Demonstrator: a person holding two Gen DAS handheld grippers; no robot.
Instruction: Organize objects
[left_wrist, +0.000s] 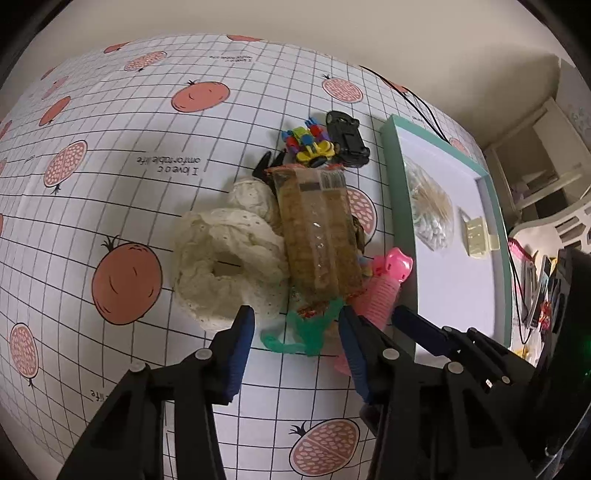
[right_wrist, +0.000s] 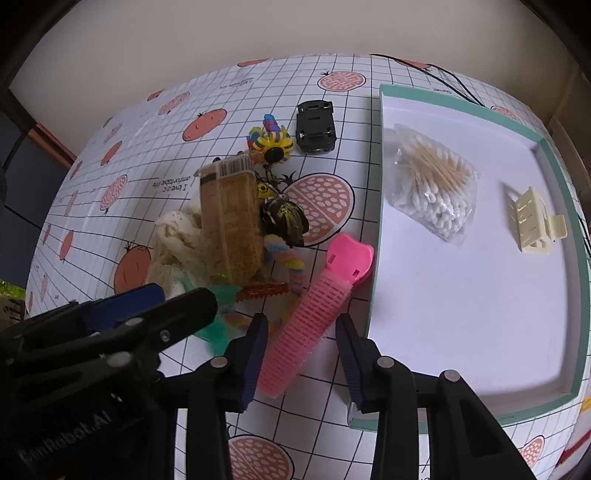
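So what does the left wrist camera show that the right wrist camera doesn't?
Only the left wrist view shows the whole cream scrunchie and the shelves beyond the table. Only the right wrist view shows the yellow-and-black toy beside the snack pack and the tray's near corner. Both show the open tray, cotton swabs, cream clip, pink hair clip, snack pack and black car.

Left gripper (left_wrist: 295, 332) spread wide over a green stretchy toy (left_wrist: 308, 334), with a wrapped snack bar (left_wrist: 317, 236) leaning on a cream scrunchie (left_wrist: 225, 266), a pink hair clip (left_wrist: 384, 284) beside the teal-rimmed tray (left_wrist: 495, 221).
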